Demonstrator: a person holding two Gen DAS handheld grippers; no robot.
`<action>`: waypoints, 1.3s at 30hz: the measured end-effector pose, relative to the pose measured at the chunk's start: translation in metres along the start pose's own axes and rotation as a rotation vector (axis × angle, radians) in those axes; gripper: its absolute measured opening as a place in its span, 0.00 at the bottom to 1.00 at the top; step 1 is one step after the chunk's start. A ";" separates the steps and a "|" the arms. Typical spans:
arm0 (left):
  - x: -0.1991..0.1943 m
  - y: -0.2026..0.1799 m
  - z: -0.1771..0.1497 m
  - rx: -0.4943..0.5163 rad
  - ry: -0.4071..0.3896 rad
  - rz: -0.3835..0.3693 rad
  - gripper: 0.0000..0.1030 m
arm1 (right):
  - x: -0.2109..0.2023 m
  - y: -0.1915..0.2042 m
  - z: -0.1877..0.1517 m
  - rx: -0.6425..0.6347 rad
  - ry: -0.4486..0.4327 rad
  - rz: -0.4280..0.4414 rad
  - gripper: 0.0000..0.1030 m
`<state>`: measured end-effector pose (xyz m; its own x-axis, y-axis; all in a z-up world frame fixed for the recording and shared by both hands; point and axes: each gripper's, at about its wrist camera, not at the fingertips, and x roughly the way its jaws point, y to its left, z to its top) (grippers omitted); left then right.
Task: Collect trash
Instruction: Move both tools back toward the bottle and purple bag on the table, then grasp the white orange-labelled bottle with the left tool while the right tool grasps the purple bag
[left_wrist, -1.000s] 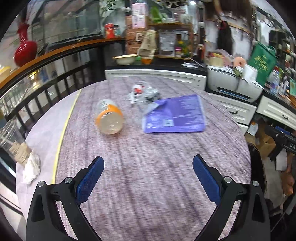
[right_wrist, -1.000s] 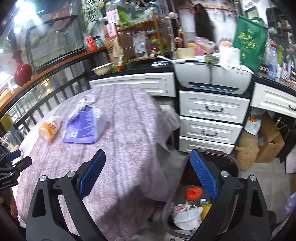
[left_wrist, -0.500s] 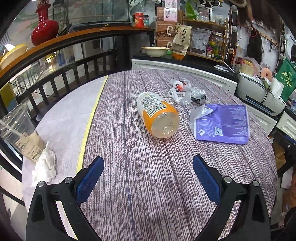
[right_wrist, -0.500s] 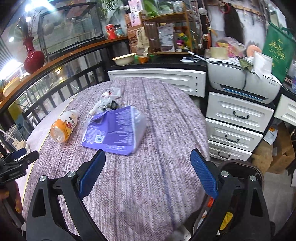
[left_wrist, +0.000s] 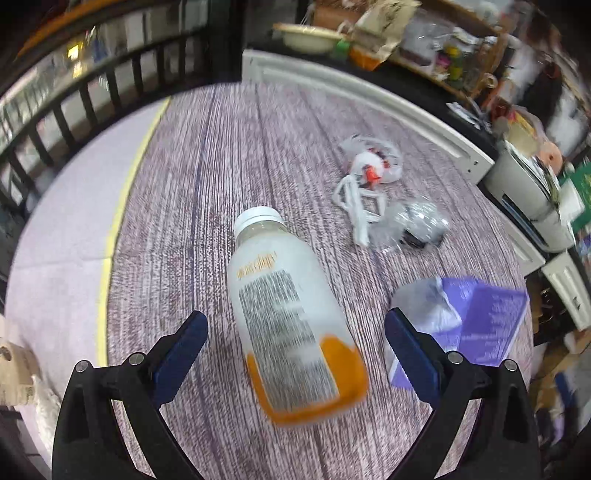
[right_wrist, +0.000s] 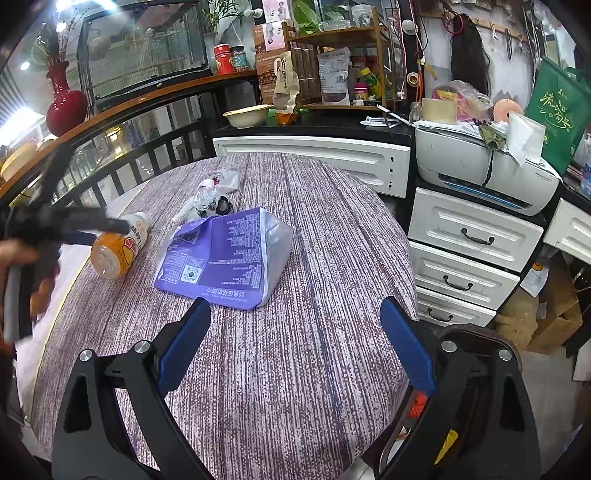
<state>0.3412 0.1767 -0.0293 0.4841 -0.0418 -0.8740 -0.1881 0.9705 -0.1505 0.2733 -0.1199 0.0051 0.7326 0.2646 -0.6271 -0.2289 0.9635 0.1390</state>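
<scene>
Approach to grasp. The left hand-held gripper (left_wrist: 293, 334), jaws wide, straddles the base of the frosted plastic bottle with white cap and orange residue (left_wrist: 291, 321) lying on its side on the round purple-striped tabletop (left_wrist: 207, 184); closing on it seems to be next. The right hand-held gripper (right_wrist: 295, 345) hovers wide and empty near the crumpled purple plastic pouch (right_wrist: 225, 254). Clear crinkled wrappers (left_wrist: 373, 184) lie beyond; the dark bin (right_wrist: 476, 338) stands beside the tabletop.

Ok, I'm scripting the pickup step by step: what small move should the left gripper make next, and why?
Probably ease the left gripper a little further forward, then close. Its jaws are open on either side of the lying bottle, whose orange base sits between the pads without visible contact.
</scene>
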 end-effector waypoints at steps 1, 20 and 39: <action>0.006 0.003 0.006 -0.018 0.025 -0.010 0.92 | 0.000 0.000 0.000 -0.002 0.000 -0.001 0.89; 0.006 0.004 -0.037 0.080 -0.047 0.046 0.59 | 0.041 0.022 0.022 -0.101 0.050 0.054 0.89; -0.043 0.008 -0.105 0.085 -0.294 -0.002 0.59 | 0.105 0.044 0.039 -0.116 0.194 0.172 0.19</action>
<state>0.2288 0.1611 -0.0414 0.7131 0.0144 -0.7009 -0.1207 0.9874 -0.1025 0.3650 -0.0487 -0.0246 0.5425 0.3999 -0.7387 -0.4194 0.8909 0.1743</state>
